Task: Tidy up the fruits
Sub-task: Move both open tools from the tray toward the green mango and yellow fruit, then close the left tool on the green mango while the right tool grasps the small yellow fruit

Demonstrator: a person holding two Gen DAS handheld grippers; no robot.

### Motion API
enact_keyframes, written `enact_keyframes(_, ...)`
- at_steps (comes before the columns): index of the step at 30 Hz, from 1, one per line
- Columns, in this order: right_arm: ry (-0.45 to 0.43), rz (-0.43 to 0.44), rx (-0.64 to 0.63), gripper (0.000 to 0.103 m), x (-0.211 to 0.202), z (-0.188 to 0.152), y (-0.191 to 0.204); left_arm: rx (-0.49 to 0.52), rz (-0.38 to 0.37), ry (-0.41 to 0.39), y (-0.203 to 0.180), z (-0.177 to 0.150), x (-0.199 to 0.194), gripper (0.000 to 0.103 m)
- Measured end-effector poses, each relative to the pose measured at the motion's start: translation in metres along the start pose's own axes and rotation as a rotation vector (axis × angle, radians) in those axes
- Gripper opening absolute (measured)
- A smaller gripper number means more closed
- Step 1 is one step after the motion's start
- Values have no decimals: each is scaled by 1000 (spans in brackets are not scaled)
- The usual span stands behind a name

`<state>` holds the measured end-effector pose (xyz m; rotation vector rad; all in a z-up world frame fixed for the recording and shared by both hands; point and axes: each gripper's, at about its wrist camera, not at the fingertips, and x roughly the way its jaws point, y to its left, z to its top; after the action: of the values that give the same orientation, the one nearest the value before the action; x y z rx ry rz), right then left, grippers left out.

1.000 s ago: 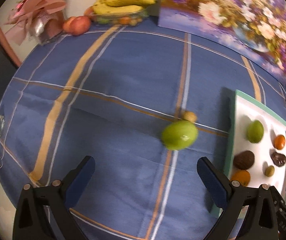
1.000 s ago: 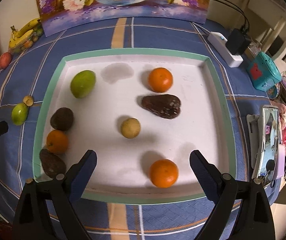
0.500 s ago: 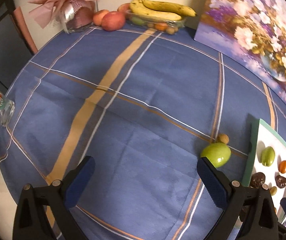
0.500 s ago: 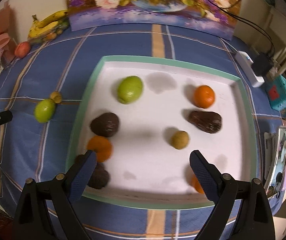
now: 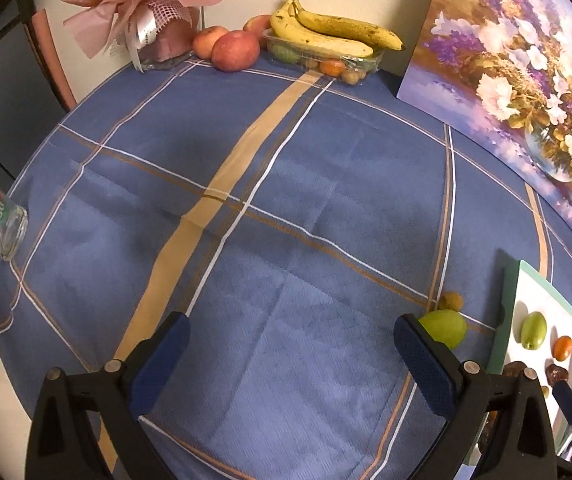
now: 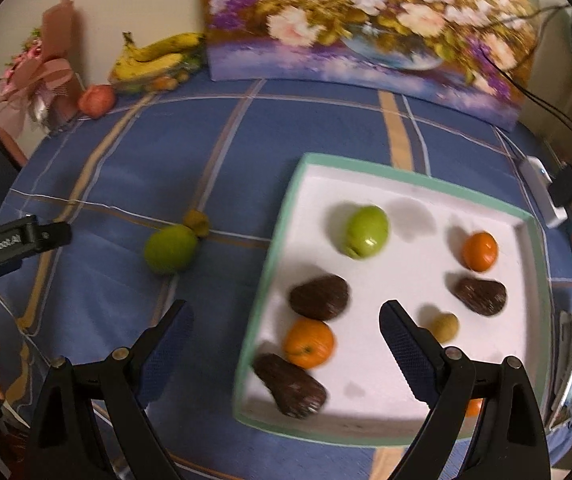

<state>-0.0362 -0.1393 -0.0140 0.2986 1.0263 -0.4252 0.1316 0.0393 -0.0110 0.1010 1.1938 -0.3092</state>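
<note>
Your left claw (image 5: 289, 354) hangs with its jaws apart and empty over the blue plaid tabletop (image 5: 246, 184); a green fruit (image 5: 443, 327) lies just beyond its right finger. Your right claw (image 6: 284, 334) gapes wide and empty above the near-left corner of the green-rimmed tray (image 6: 264, 292), which holds oranges, dark fruits and another green one.

Three oranges (image 6: 480, 251), two green fruits (image 6: 367, 231)

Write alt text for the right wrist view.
The open right tool hangs over a green-rimmed white tray holding fruit: a green one, oranges, dark brown ones. A loose green fruit and a small brown one lie on the blue cloth beside it.
</note>
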Motion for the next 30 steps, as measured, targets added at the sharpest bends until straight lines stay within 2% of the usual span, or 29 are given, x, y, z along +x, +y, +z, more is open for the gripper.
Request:
enact_keyframes(4, -15, 13, 13, 94, 5, 8, 6, -1, -8, -1, -2, 4, 4, 103)
enact_keyframes(8, 9, 18, 38, 94, 14, 14, 4, -16, -43, -4, -8, 8, 10, 103)
enact_keyframes(21, 31, -3, 84, 94, 28, 44, -19, 43, -51, 0, -47, 12, 29, 103)
enact_keyframes(27, 33, -5, 104, 94, 34, 55, -33, 93, -73, 7, -68, 12, 33, 103)
enact_keyframes(30, 33, -14, 112, 94, 35, 59, -39, 115, -107, 30, -80, 10, 37, 103)
